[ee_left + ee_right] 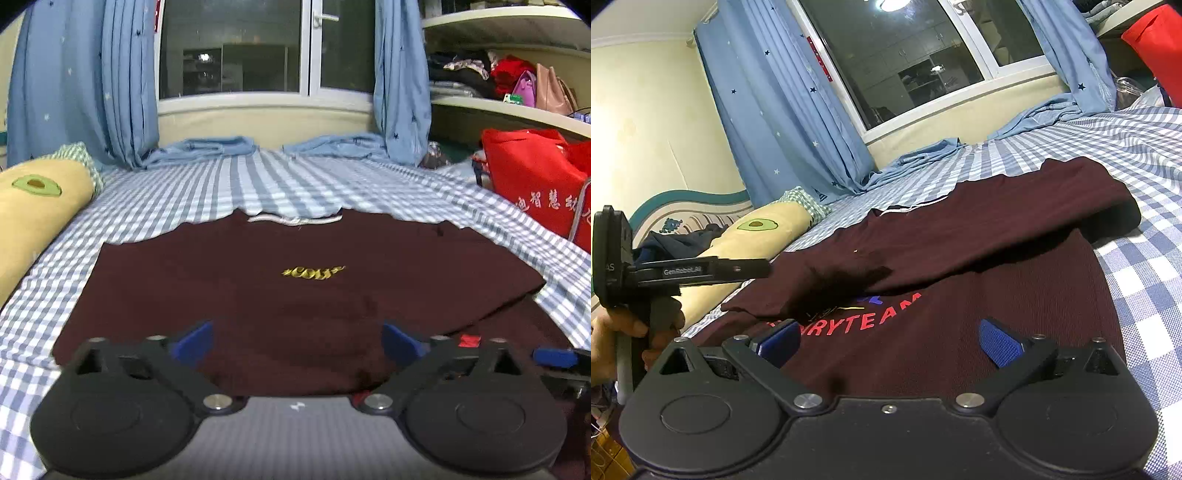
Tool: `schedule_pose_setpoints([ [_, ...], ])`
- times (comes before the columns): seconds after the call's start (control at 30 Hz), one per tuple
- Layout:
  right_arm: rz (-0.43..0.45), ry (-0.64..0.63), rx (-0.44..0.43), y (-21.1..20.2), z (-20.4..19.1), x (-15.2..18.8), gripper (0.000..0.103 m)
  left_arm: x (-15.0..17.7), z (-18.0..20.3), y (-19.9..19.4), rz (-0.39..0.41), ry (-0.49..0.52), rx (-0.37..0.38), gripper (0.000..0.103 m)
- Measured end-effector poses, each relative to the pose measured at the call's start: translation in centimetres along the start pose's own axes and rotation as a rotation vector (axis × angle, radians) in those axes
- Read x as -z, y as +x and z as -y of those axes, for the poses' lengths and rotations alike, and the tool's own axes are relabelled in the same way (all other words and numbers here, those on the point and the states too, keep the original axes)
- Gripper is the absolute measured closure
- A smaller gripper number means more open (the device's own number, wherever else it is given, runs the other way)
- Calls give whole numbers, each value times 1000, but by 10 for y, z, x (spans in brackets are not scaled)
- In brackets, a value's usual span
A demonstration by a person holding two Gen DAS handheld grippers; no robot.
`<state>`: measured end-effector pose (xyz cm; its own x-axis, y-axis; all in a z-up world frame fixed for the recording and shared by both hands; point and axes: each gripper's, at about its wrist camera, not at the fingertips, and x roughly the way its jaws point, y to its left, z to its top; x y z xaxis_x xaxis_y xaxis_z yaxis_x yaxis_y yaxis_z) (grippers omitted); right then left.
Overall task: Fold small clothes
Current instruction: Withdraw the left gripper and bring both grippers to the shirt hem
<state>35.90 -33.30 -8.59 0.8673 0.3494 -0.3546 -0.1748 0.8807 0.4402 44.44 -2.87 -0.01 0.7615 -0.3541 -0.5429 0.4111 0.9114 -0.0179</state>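
A dark maroon T-shirt (295, 295) lies spread on the blue-and-white checked bedsheet (184, 199). A yellow logo (314, 273) faces up and the white-striped collar (295, 220) is at the far edge. In the right wrist view the shirt (997, 229) has one layer folded over another, part-covering red lettering (864, 321). My left gripper (297, 343) hangs open low over the shirt's near edge, with no cloth pinched. My right gripper (890, 345) is open above the lettered layer. A hand (628, 325) holds the left gripper (762, 267) at the left.
A yellow avocado pillow (33, 214) lies along the left side of the bed. A red bag (535, 184) stands at the right edge below cluttered shelves (509, 107). Blue curtains (122, 74) and a window (236, 48) close off the far end.
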Motion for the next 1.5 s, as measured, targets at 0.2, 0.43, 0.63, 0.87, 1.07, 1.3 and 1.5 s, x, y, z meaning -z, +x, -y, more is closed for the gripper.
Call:
schedule_pose_setpoints([
  [0.2, 0, -1, 1, 0, 0, 0, 0, -3, -37, 6, -24, 11, -333, 1],
  [0.43, 0, 0, 0, 1, 0, 0, 0, -5, -123, 65, -172, -29, -666, 1],
  [0.63, -1, -1, 2, 1, 0, 0, 0, 4, -143, 73, -148, -89, -649, 0],
  [0.87, -8, -10, 24, 3, -1, 3, 0, 10, -144, 31, -135, -186, -662, 1],
  [1.07, 11, -2, 24, -2, -1, 4, 0, 32, -123, -56, -63, -211, -639, 1],
  [1.3, 58, -52, 158, -39, -8, 2, 0, 78, -64, -158, 34, -186, -532, 1],
  [1.5, 10, -208, 149, -106, -33, 28, 0, 123, -11, -222, 108, -160, -447, 1],
])
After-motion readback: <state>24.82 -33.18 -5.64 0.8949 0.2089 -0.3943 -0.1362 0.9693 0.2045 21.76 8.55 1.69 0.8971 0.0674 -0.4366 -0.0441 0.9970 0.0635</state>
